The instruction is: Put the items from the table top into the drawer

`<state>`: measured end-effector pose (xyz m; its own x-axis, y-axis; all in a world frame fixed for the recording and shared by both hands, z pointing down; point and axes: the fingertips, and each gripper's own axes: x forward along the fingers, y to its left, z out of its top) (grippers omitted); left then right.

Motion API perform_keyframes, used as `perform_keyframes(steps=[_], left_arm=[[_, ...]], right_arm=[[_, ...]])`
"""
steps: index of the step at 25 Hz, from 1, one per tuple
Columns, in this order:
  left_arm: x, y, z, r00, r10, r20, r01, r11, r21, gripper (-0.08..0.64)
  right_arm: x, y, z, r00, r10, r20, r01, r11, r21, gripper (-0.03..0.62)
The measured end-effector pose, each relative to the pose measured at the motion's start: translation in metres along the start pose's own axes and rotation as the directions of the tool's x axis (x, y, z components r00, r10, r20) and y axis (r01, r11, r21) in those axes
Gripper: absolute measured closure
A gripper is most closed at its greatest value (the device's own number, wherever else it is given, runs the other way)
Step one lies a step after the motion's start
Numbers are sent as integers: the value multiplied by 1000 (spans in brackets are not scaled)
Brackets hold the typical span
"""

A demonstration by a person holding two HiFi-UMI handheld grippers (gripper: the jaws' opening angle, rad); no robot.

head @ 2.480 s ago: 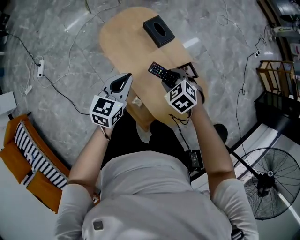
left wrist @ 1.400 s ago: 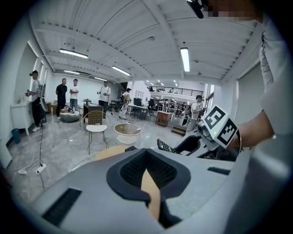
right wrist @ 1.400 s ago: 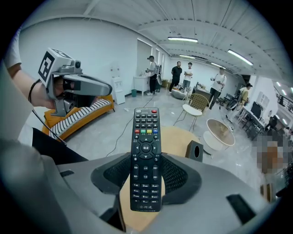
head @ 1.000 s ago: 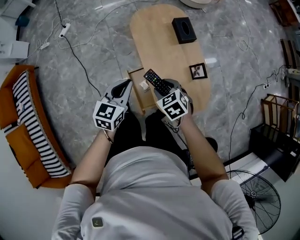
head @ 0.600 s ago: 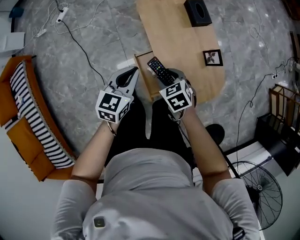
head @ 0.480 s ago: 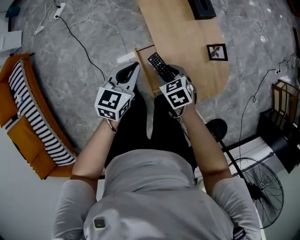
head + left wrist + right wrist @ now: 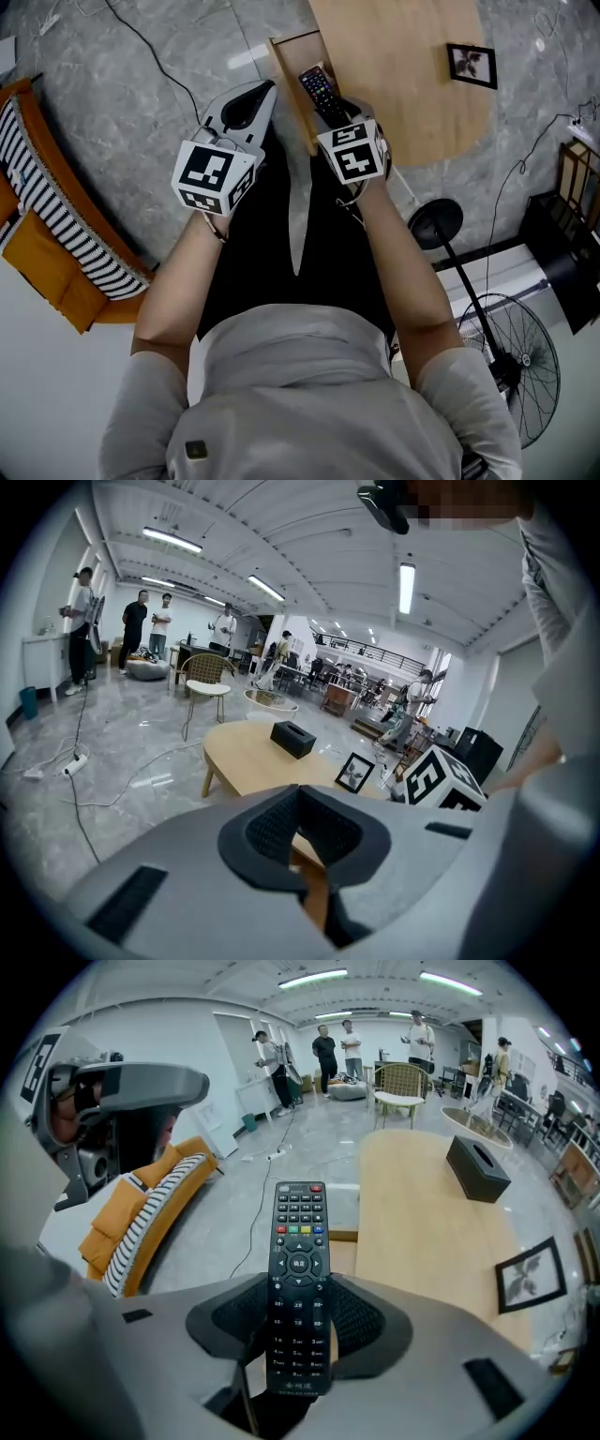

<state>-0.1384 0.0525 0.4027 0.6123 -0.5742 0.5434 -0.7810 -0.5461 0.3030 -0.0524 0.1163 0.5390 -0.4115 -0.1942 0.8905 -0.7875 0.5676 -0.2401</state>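
Nearest me, my left gripper (image 7: 265, 94) hangs just at nine o'clock of the open drawer (image 7: 286, 67), jaws closed together on nothing. My right gripper (image 7: 330, 108) has its jaws spread wide and clamped on the black remote (image 7: 319, 86), which points to twelve, seemingly over the drawer. First item nearly in, I reckon, not released yet. Farther out at two o'clock, the picture frame (image 7: 472, 64) waits on the table (image 7: 403, 103), with the tissue box (image 7: 478, 1171) beyond; both are left to move.

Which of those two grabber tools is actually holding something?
The right gripper: its jaws clamp a black remote control. The left gripper has its jaws closed on nothing.
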Motion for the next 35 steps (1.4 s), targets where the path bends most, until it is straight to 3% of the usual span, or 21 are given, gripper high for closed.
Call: perform_keyframes(steps=[9,19,35], left_arm=[[37,22,-71,997,-26,-73,24,999,-26,551],[73,45,-109,993,-54,-109,51,998,-37,551],[86,74,-155,989,-52,-136,44,997,-65,551]], right_arm=[[86,-4,-47,998,18,-56,-12,994,106,373],[162,-16,-79,994,29,-101,-9,980,197,373],[233,-22,-118,980,16,-196,21,982,186,374]])
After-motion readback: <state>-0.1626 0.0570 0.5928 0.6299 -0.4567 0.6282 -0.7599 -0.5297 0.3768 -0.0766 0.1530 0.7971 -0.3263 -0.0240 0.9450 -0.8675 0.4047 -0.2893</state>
